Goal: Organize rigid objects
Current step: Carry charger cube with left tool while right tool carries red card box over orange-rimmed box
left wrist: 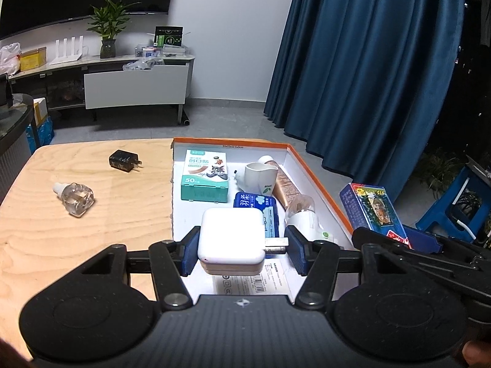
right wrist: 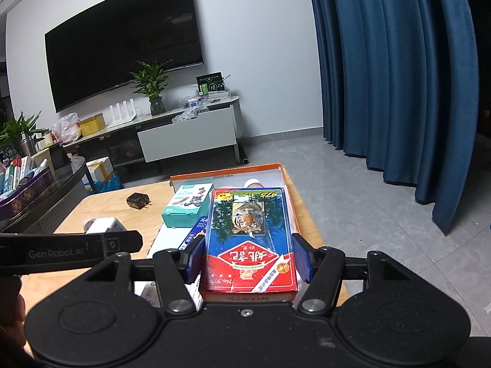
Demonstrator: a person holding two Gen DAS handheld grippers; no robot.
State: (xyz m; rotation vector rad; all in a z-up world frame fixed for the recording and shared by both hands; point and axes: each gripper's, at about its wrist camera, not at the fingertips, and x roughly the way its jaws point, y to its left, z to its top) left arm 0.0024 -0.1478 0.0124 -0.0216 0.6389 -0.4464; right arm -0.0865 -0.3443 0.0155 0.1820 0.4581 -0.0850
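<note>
My left gripper (left wrist: 242, 250) is shut on a white power adapter (left wrist: 231, 237), its metal plug against the right pad, held over the near part of the orange-rimmed white tray (left wrist: 319, 178). My right gripper (right wrist: 248, 259) is shut on a blue and red playing card box with a tiger picture (right wrist: 248, 239), held above the tray's right side; the box also shows in the left wrist view (left wrist: 373, 211). In the tray lie a green bandage box (left wrist: 205, 178), a blue packet (left wrist: 256, 204), a white cup (left wrist: 257, 176) and a rose-gold tube (left wrist: 287, 187).
On the wooden table (left wrist: 76, 245) left of the tray lie a black charger (left wrist: 122, 160) and a clear glass bottle (left wrist: 75, 197). A blue stool (left wrist: 454, 205) stands at the right. Blue curtains, a TV cabinet (right wrist: 184, 135) and a dark side table (right wrist: 36, 196) stand beyond.
</note>
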